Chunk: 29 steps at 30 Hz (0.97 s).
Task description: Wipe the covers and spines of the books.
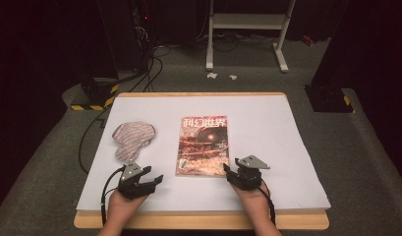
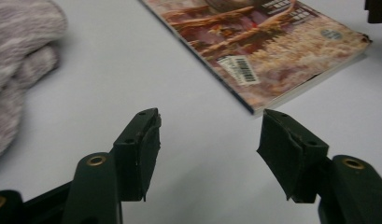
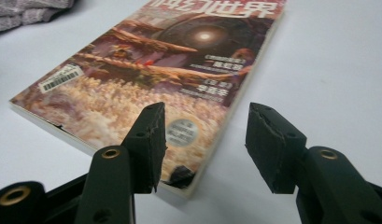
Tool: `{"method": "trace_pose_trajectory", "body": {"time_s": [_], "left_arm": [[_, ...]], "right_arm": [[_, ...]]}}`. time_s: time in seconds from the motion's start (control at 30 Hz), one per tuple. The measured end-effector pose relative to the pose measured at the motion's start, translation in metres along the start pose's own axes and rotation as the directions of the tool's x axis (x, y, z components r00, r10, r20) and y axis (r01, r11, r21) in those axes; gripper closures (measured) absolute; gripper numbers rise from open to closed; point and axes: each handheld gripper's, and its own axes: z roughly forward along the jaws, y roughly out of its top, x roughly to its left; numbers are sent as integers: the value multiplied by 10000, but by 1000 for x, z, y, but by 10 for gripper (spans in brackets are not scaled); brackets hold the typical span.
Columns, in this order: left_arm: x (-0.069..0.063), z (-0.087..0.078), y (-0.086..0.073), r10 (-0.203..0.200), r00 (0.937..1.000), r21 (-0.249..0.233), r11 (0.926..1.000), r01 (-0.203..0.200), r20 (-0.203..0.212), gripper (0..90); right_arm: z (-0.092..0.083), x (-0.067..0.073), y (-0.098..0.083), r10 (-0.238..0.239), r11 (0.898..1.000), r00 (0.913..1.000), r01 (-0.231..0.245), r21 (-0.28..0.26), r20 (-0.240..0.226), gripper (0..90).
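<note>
Magazine (image 1: 203, 146): closed, cover up, lying flat at the middle of the white tabletop (image 1: 267, 128), its near edge toward the person. Striped grey cloth (image 1: 132, 140): bunched, to the left of the magazine and apart from it. Left gripper (image 1: 152, 181): held in the person's left hand near the front edge, near the magazine's near left corner without touching it; jaws parted about halfway, nothing between them, bare tabletop under them in the left gripper view. Right gripper (image 1: 227, 171): held in the right hand just beside the magazine's near right corner; jaws parted about halfway, with that corner lying between and below them in the right gripper view, pads not pressing on it.
</note>
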Motion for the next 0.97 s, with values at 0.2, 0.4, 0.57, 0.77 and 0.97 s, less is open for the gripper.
{"method": "trace_pose_trajectory", "body": {"time_s": [0.2, 0.4, 0.57, 0.77, 0.97], "left_arm": [[-26, 39, 22, 124, 9973, 1194, 9926, -210, 724, 386], [-36, 60, 24, 1, 9964, 1607, 9869, -139, 852, 434], [-10, 30, 22, -391, 9992, 457, 9982, 392, -32, 396], [45, -15, 0, -849, 9833, -478, 9958, 781, -1608, 371], [61, -28, -6, -1169, 9774, -750, 9916, 1051, -1759, 366]], "right_arm": [[-11, -14, -5, 517, 9979, 9986, -512, -407, 106, 479], [-20, -22, -8, 669, 9959, 9977, -663, -623, 72, 480], [-23, -30, -9, 667, 9958, 9976, -654, -639, 187, 476], [-27, -48, -12, 455, 9978, 9937, -403, -523, 1021, 451], [-31, -61, -13, 666, 9968, 9873, -596, -523, 1441, 433]]}}
